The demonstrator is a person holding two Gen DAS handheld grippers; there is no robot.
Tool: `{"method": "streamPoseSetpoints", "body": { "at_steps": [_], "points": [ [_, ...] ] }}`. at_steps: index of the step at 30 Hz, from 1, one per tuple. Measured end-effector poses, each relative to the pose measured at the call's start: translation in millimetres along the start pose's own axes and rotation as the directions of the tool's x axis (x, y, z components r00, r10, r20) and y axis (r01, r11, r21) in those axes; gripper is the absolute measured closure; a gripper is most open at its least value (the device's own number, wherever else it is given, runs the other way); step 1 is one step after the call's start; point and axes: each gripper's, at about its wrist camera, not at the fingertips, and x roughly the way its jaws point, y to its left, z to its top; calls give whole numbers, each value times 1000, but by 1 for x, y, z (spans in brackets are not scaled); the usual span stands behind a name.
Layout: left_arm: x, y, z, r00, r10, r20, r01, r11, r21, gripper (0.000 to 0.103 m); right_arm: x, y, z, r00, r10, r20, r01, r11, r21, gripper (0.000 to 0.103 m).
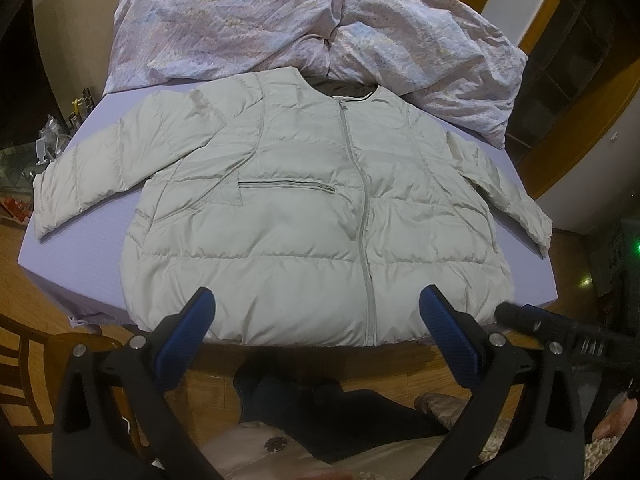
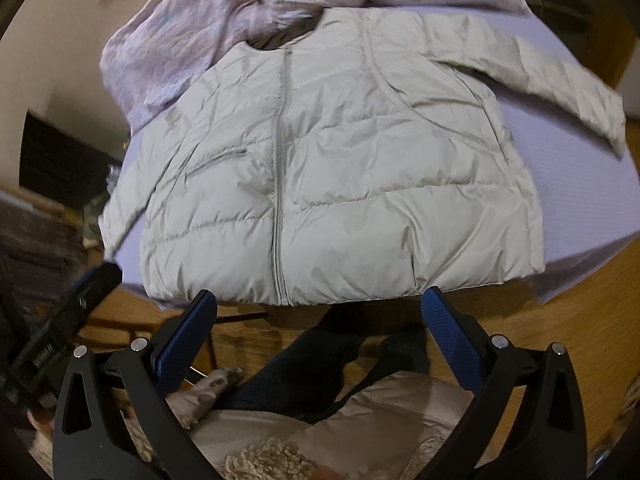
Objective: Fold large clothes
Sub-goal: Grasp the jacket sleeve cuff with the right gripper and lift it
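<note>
A pale grey-green puffer jacket (image 1: 296,216) lies flat and zipped, front up, on a lilac table (image 1: 80,256), both sleeves spread out. It also shows in the right wrist view (image 2: 340,168). My left gripper (image 1: 318,300) is open and empty, its blue pads just above the jacket's hem. My right gripper (image 2: 320,300) is open and empty, hovering just short of the hem, over the floor. The right gripper's dark body shows at the right edge of the left wrist view (image 1: 560,328).
A crumpled pink-lilac quilt (image 1: 304,24) is heaped behind the jacket's collar. Wooden floor (image 2: 540,340) lies in front of the table, a wooden chair (image 1: 24,368) at the lower left. The person's dark trousers (image 2: 320,368) and beige coat are below the grippers.
</note>
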Motion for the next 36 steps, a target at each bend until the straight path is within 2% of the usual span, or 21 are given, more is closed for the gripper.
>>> {"method": "streamPoseSetpoints", "body": {
  "at_steps": [6,7,8,11,13,16,18,21,24,28,31,32,33,36],
  "points": [
    [18,14,11,999,-26,-28,25,999,-22,2,5,-68,32,996,65,58,-78,963,257,1],
    [21,12,10,999,4,-38,-5,1000,-14,2,4,-83,38,993,77,89,-100,948,301,1],
    [21,11,14,998,-36,-44,35,999,-27,2,3,-99,45,990,58,131,-100,936,337,1],
    [24,9,17,997,-47,-56,46,999,-28,2,1,-142,60,979,-3,203,-88,896,435,1],
    [25,7,18,997,-53,-58,52,998,-25,2,3,-184,66,971,-11,238,-127,821,556,1],
    [29,2,21,997,-43,-62,42,999,-12,2,6,-249,68,953,8,302,-233,657,718,7],
    [31,-1,25,997,-28,-68,28,1000,-4,2,7,-283,68,936,5,353,-295,561,774,7],
    [35,-5,34,997,34,-75,-33,999,12,2,6,-322,69,914,-21,405,-353,451,820,10],
    [39,-4,42,994,80,-71,-79,997,16,2,6,-352,70,904,-62,423,-371,379,848,12],
    [47,0,52,986,152,-70,-151,988,27,2,8,-373,64,892,-106,440,-391,307,868,16],
    [52,3,57,980,188,-72,-186,982,33,2,7,-384,63,874,-136,466,-415,290,863,22],
    [54,5,59,978,193,-72,-191,981,34,2,5,-387,63,873,-144,467,-413,293,863,26],
    [56,7,60,977,199,-74,-197,980,36,2,6,-387,64,873,-151,464,-408,296,864,35],
    [60,11,65,974,213,-76,-211,977,38,2,7,-393,64,869,-171,465,-408,285,867,48]
  ]
}}
